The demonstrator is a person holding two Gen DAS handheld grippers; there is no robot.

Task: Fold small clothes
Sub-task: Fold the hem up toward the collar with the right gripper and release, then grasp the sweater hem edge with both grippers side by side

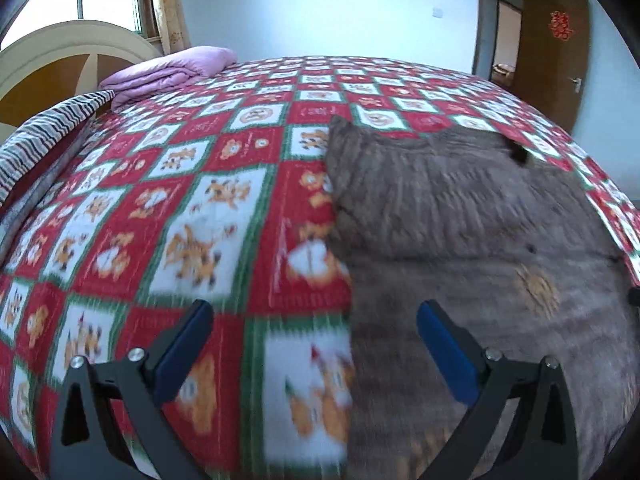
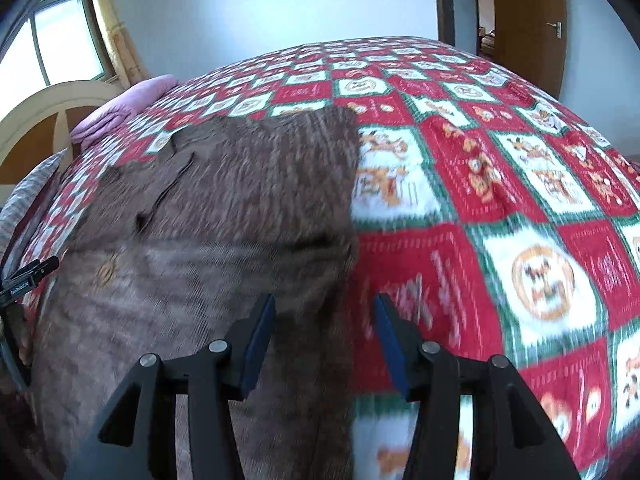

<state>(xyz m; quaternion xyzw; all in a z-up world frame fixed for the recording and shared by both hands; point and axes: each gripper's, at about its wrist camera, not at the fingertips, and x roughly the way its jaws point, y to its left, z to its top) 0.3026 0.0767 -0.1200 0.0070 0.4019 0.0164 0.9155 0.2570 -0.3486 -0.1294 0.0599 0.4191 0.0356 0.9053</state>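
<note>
A small brown ribbed garment (image 1: 460,208) lies flat on the red, white and green patterned bedspread (image 1: 208,200), with an orange emblem (image 1: 536,288) near its lower part. My left gripper (image 1: 314,306) hangs open just above the garment's left edge, one finger over the bedspread and the other over the cloth. In the right wrist view the same garment (image 2: 224,200) fills the left half. My right gripper (image 2: 324,300) is open over its right edge, and the pads press on nothing. Both pictures are blurred by motion.
A folded lilac quilt (image 1: 172,72) and a striped cloth (image 1: 40,140) lie by the cream headboard (image 1: 60,40) at the far left. A brown door (image 1: 556,60) stands open at the far right. A black part of the other tool (image 2: 28,280) shows at the left rim.
</note>
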